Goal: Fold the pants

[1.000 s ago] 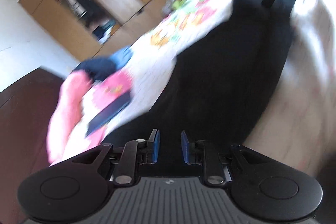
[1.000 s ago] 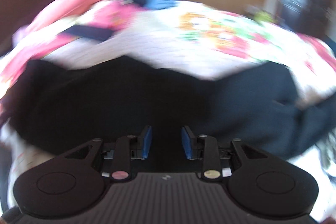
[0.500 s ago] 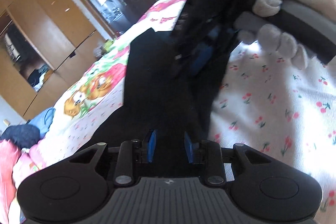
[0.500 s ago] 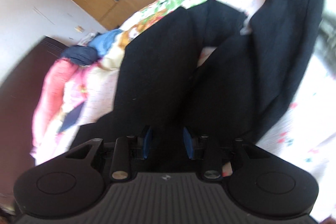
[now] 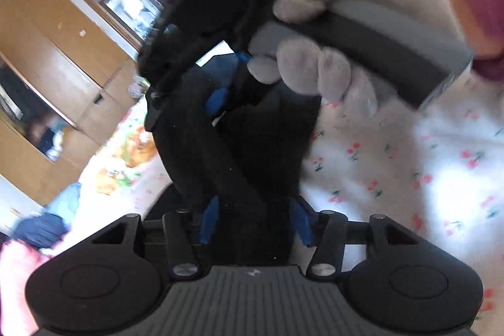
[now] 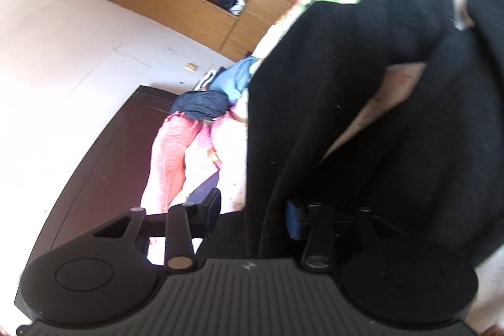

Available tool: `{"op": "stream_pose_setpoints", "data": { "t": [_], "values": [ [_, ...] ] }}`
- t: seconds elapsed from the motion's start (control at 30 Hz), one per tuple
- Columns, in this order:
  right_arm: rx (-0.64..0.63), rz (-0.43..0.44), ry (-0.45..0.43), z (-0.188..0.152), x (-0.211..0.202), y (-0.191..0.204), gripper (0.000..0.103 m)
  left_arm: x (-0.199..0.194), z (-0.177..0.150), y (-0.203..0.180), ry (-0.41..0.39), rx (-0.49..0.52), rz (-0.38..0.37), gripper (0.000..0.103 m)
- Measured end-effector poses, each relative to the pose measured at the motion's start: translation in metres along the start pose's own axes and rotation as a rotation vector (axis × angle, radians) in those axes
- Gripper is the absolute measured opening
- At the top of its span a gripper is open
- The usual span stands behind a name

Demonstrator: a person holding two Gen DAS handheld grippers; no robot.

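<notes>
The black pants (image 5: 239, 147) lie on a floral bed sheet (image 5: 393, 172). In the left wrist view a fold of the black cloth runs between my left gripper's (image 5: 253, 221) blue pads, which stand apart around it. The other gripper, held by a grey-gloved hand (image 5: 318, 30), hangs close above the pants. In the right wrist view the pants (image 6: 362, 115) fill the right side, and a thick edge of cloth sits between my right gripper's (image 6: 252, 218) pads, which stand wide apart.
Wooden wardrobes (image 5: 47, 59) and a doorway (image 5: 132, 2) stand beyond the bed. Pink bedding (image 6: 176, 153) and blue clothes (image 6: 220, 90) are piled by a dark wooden headboard (image 6: 104, 153). A white wall (image 6: 63, 52) is at the left.
Both grippers' pads have spread wider than half a second ago. The two grippers have come close together over the pants, and the gloved hand now fills the top of the left wrist view.
</notes>
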State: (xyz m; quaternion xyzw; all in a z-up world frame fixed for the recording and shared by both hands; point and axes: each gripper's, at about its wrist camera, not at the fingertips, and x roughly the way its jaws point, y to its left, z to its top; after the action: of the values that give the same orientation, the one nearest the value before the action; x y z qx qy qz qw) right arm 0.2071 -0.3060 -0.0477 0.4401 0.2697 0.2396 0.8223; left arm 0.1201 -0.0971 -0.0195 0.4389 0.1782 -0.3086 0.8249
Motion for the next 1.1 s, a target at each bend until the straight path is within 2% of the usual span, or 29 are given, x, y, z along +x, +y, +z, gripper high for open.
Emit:
{"op": "stream_pose_setpoints", "data": {
  "t": [0.1, 0.17, 0.23, 0.33, 0.37, 0.43, 0.5, 0.57, 0.7, 0.8, 0.87, 0.97, 1.1],
  "values": [
    [0.0, 0.019, -0.001, -0.002, -0.007, -0.003, 0.047, 0.019, 0.002, -0.002, 0.044, 0.026, 0.105, 0.065],
    [0.011, 0.023, -0.002, 0.002, -0.008, -0.007, 0.048, 0.026, 0.004, 0.0, 0.07, 0.026, 0.135, 0.065],
    [0.037, 0.035, -0.007, 0.002, -0.012, -0.012, 0.048, 0.025, 0.002, -0.006, 0.069, 0.105, 0.163, 0.065],
    [0.08, 0.065, -0.003, 0.002, -0.016, -0.019, 0.048, 0.016, -0.007, -0.023, 0.056, 0.292, 0.206, 0.065],
    [0.073, 0.064, -0.002, 0.001, -0.016, -0.018, 0.048, 0.015, -0.01, -0.025, 0.065, 0.328, 0.213, 0.065],
    [0.047, 0.06, 0.001, 0.0, -0.017, -0.014, 0.05, 0.015, -0.011, -0.022, 0.091, 0.336, 0.212, 0.063],
    [0.039, 0.059, 0.0, 0.003, -0.01, -0.009, 0.057, 0.015, -0.006, -0.007, 0.126, 0.25, 0.199, 0.052],
    [0.032, 0.064, -0.001, 0.002, -0.012, -0.009, 0.059, 0.013, 0.0, 0.018, 0.153, 0.078, 0.173, 0.044],
    [0.038, 0.07, 0.014, 0.001, -0.006, -0.011, 0.061, 0.003, 0.001, 0.072, 0.153, -0.275, 0.162, 0.039],
    [0.052, 0.058, 0.042, -0.005, 0.0, -0.012, 0.062, 0.001, -0.005, 0.099, 0.163, -0.453, 0.134, 0.039],
    [0.091, 0.075, 0.066, -0.007, 0.009, -0.017, 0.062, 0.002, -0.011, 0.111, 0.162, -0.553, 0.088, 0.037],
    [0.171, 0.107, 0.073, -0.01, 0.019, -0.031, 0.063, 0.0, -0.018, 0.12, 0.148, -0.637, 0.026, 0.035],
    [0.272, 0.129, 0.035, -0.006, 0.032, -0.048, 0.064, -0.002, -0.017, 0.113, 0.131, -0.59, 0.007, 0.035]
  ]
}}
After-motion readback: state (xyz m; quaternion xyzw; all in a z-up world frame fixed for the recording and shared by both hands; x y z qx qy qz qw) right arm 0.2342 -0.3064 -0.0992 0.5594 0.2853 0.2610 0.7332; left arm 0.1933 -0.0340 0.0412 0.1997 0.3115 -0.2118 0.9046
